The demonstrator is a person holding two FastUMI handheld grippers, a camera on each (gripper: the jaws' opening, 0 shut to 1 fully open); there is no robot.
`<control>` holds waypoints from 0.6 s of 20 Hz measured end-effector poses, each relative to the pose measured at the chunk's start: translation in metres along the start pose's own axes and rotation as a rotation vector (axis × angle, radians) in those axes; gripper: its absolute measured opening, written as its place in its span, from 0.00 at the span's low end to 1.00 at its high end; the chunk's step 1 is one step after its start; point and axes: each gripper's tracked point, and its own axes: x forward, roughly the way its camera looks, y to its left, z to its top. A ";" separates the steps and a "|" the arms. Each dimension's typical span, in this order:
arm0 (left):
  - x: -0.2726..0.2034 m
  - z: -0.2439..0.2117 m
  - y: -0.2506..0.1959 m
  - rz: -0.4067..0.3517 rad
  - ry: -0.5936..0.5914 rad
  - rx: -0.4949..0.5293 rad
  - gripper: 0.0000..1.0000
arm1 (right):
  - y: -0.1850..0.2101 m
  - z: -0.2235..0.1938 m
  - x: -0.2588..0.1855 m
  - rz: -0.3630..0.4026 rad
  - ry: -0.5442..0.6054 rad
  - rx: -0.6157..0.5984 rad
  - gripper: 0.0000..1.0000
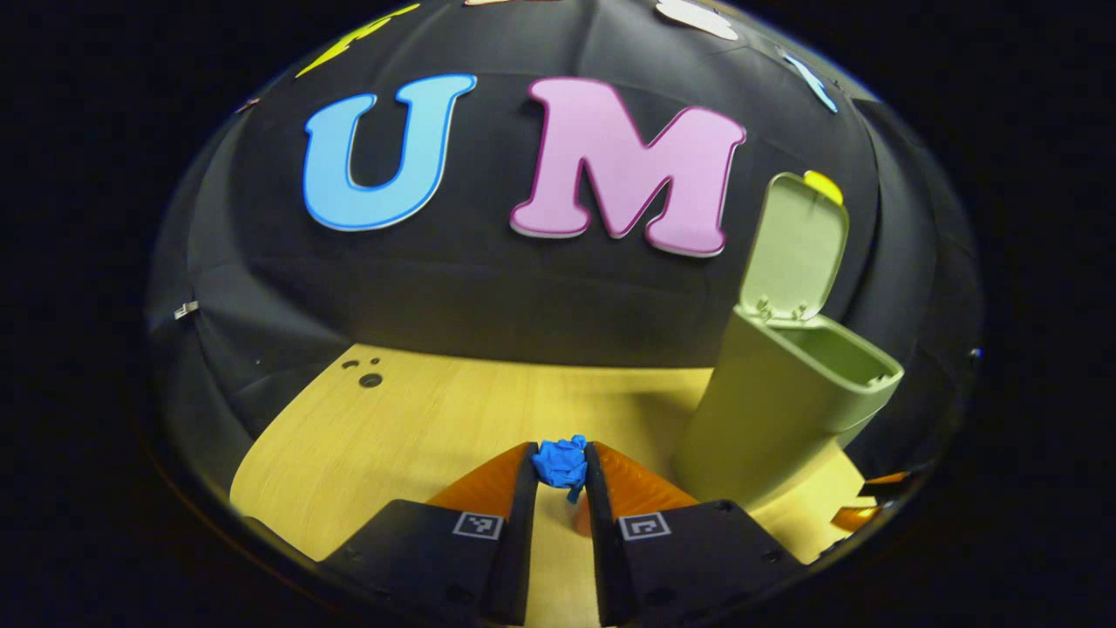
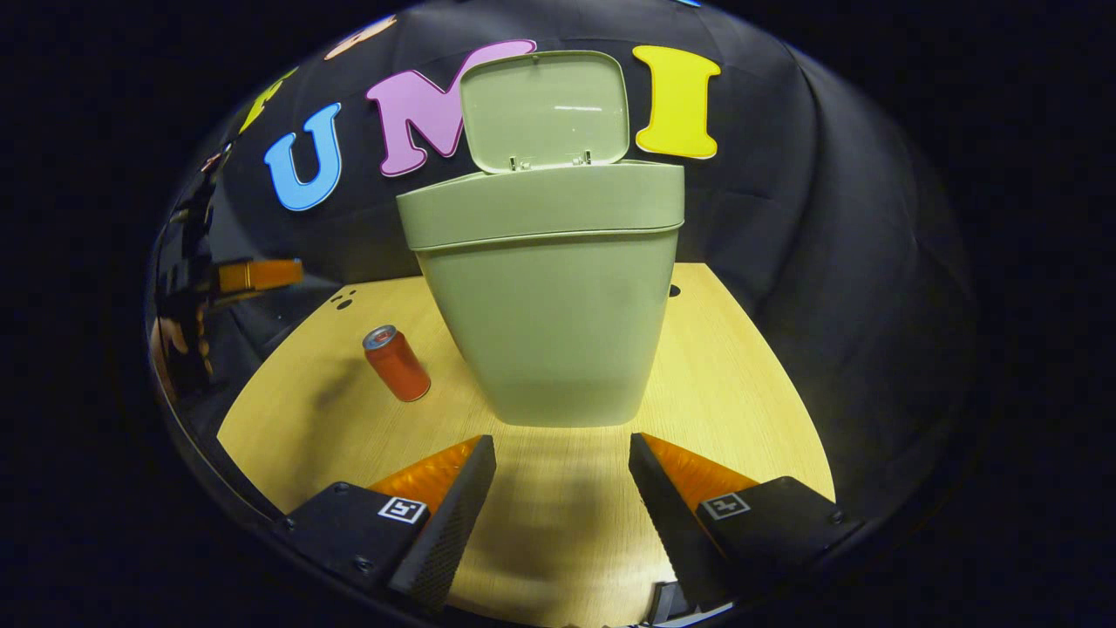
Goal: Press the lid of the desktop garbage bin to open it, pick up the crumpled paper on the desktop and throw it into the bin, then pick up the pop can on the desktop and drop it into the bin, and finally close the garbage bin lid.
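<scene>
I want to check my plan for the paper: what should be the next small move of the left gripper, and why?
Probably carry it sideways and up toward the bin's opening. The left gripper is shut on the crumpled paper, held above the table, and the lid stands open. The paper is not yet over the opening, so releasing now would likely drop it on the table.

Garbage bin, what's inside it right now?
The garbage bin has its lid up; the part of the inner wall seen from the left gripper view looks bare. Its bottom is hidden by the rim.
</scene>
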 end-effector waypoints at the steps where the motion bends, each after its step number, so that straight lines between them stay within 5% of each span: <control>1: 0.000 0.009 -0.018 -0.052 -0.014 -0.016 0.31 | -0.001 0.001 -0.001 0.001 -0.003 0.001 0.98; 12: 0.011 0.068 -0.168 -0.399 -0.077 0.064 0.34 | -0.011 0.009 0.004 0.001 -0.040 0.038 0.98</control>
